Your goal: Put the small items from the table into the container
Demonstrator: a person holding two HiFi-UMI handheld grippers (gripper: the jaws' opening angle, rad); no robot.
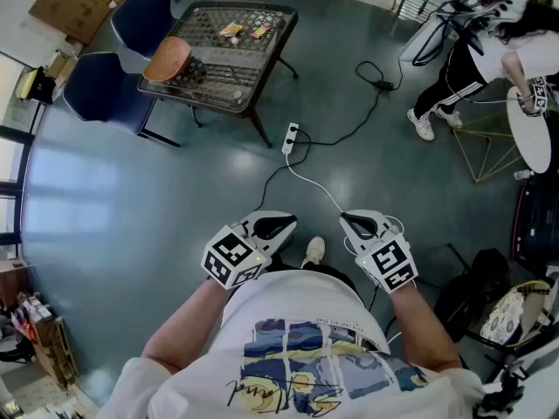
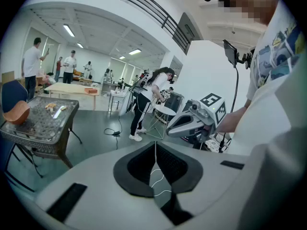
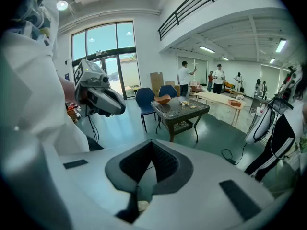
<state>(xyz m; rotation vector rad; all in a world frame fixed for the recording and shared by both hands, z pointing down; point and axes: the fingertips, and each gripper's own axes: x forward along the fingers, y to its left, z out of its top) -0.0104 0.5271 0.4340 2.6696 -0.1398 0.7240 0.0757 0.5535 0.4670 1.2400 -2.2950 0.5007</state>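
A dark glass-topped table (image 1: pixel 253 72) stands far across the floor in the head view. On it lie small wrapped items (image 1: pixel 232 30) and, at its left end, an orange bowl (image 1: pixel 168 59). Both grippers hang close to my body, well away from the table. My left gripper (image 1: pixel 281 226) is shut with nothing in it, and so is my right gripper (image 1: pixel 351 223). In the left gripper view the jaws (image 2: pixel 155 145) meet, with the table (image 2: pixel 45 128) far left. In the right gripper view the jaws (image 3: pixel 152 144) meet below the table (image 3: pixel 184 110) and bowl (image 3: pixel 162 99).
Two blue chairs (image 1: pixel 103 85) stand left of the table. A power strip (image 1: pixel 291 136) and its cable lie on the floor between me and the table. A person (image 1: pixel 472 59) bends at a white round table (image 1: pixel 533 129) on the right. Bags sit at lower right.
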